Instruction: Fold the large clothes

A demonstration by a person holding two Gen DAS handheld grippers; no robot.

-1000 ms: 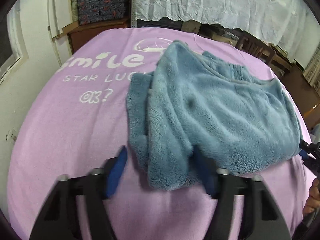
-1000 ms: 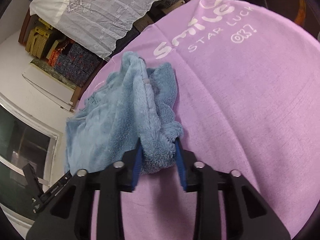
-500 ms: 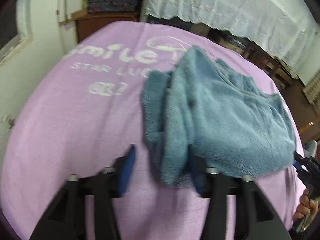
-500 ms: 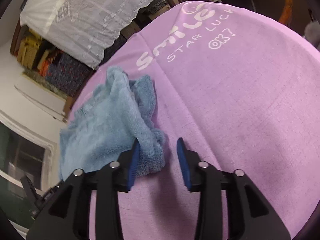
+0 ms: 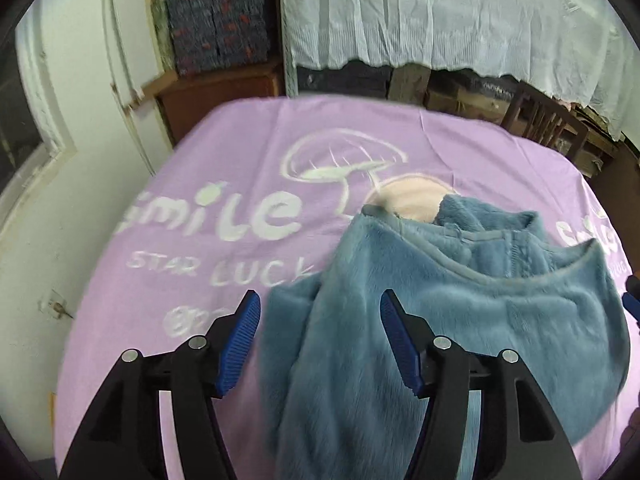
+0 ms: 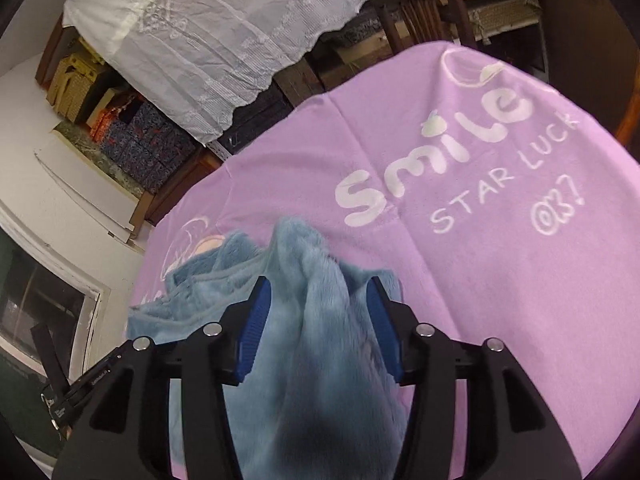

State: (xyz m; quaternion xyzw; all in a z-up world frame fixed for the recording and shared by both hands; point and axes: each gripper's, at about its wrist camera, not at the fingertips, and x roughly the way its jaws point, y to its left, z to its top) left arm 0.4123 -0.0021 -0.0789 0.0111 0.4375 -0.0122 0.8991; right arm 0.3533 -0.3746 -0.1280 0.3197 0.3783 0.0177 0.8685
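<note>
1. Blue fleece garment [image 5: 460, 320]: lay bunched and partly folded on the purple printed cloth [image 5: 240, 160], toward the right side of the left wrist view. Its neckline and collar edge faced the far side; the bulk of the pile ran from there back toward both tools.

2. Left gripper [image 5: 320, 344]: fingers spread wide. A hanging fold of the fleece sat in the gap and passed down between them; the right blue pad [image 5: 400, 352] lay against or just beside the fabric, the left pad stood apart from it with bare purple cloth showing between. No pinch was visible.

3. Right gripper [image 6: 316, 328]: fingers also parted, with a thick ridge of the fleece [image 6: 320, 320] filling the space between them. Whether the pads pressed the pile could not be told; the gap looked too wide for a firm hold.

4. Governing relation: the garment lay straight ahead of and beneath both tools, its long axis running away from them toward the collar. The near edge was the reachable one, and both grippers straddled it, the right one more centrally. Judged next move: close on that near edge before any fold is carried forward.

5. Surroundings: white lace cloth [image 5: 440, 20] draped behind; wooden chair [image 5: 540, 120] at the far right.
</note>
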